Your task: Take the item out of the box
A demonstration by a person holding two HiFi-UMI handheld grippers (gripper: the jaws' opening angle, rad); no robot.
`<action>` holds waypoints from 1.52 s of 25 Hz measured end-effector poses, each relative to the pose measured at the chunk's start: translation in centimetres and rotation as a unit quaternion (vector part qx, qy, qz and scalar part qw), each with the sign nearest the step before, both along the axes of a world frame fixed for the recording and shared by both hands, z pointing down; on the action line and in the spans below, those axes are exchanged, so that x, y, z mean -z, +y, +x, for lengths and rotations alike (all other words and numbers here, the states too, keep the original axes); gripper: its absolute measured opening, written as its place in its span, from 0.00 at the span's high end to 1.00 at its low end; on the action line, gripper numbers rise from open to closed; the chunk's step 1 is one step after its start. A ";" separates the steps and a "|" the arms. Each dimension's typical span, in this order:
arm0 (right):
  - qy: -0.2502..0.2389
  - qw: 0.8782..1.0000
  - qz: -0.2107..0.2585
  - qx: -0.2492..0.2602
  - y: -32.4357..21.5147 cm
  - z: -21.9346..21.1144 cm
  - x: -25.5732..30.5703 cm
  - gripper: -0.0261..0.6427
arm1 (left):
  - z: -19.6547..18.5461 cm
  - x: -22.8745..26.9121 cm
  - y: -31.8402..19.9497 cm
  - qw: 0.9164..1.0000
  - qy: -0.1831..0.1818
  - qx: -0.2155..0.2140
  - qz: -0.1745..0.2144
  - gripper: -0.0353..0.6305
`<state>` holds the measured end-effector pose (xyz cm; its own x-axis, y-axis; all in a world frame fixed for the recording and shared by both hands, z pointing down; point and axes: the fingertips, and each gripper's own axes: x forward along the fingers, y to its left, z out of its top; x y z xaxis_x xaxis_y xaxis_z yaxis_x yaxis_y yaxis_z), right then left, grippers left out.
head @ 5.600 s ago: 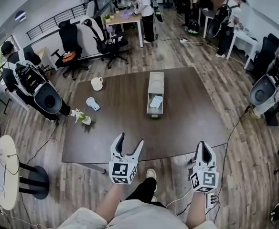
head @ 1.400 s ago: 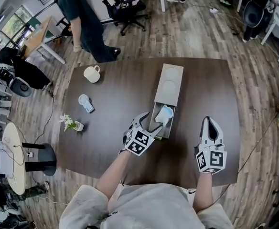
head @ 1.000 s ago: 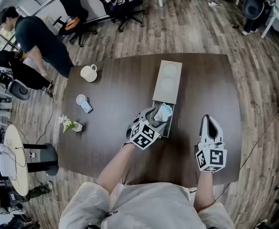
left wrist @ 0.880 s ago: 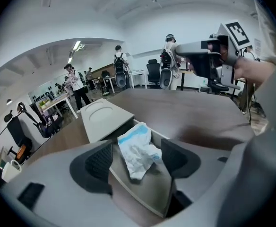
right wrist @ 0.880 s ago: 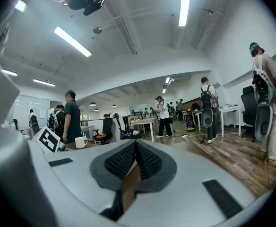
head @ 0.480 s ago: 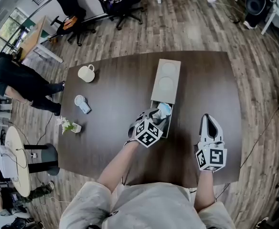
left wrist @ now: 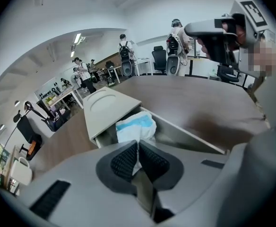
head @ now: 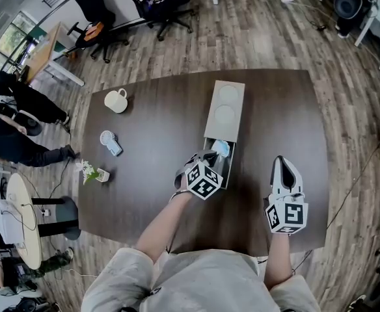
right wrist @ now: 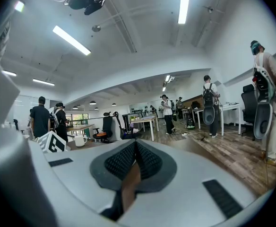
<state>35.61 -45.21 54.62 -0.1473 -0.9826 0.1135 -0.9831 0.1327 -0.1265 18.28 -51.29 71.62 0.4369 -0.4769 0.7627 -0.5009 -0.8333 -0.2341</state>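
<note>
Item (head: 220,148) mostly hidden under left hand-held gripper (head: 211,157); box (head: 225,104) near end likewise

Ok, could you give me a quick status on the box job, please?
Left gripper just closed on the white-and-blue packet, packet not yet out of the box. Right gripper shut, empty. Nothing in the way.

My left gripper (head: 212,159) and right gripper (head: 280,164) are pale grey shells with dark ribbed pads (left wrist: 125,161) on the fingers, each bearing a black-and-white marker cube (head: 203,181), and I wear a light short-sleeved top (head: 196,281).
</note>
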 end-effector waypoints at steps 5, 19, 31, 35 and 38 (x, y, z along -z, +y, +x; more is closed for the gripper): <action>0.000 1.000 0.000 0.000 0.0 0.1 -0.1 0.96 | 0.0 -0.1 0.0 1.000 0.005 0.010 -0.008 0.93; 0.008 1.000 0.008 0.002 0.6 -0.3 0.8 0.96 | -0.1 0.8 0.8 1.000 0.010 0.014 -0.003 0.94; 0.028 0.999 0.029 0.009 1.9 -1.8 3.3 0.96 | -1.2 2.9 3.0 0.998 0.056 0.039 0.004 0.94; 0.037 0.999 0.037 0.011 2.4 -2.6 4.4 0.96 | -2.2 4.0 3.7 0.995 0.080 0.057 0.014 0.94; 0.045 0.998 0.042 0.012 2.8 -3.0 5.0 0.96 | -3.2 4.9 4.2 0.992 0.100 0.076 0.019 0.94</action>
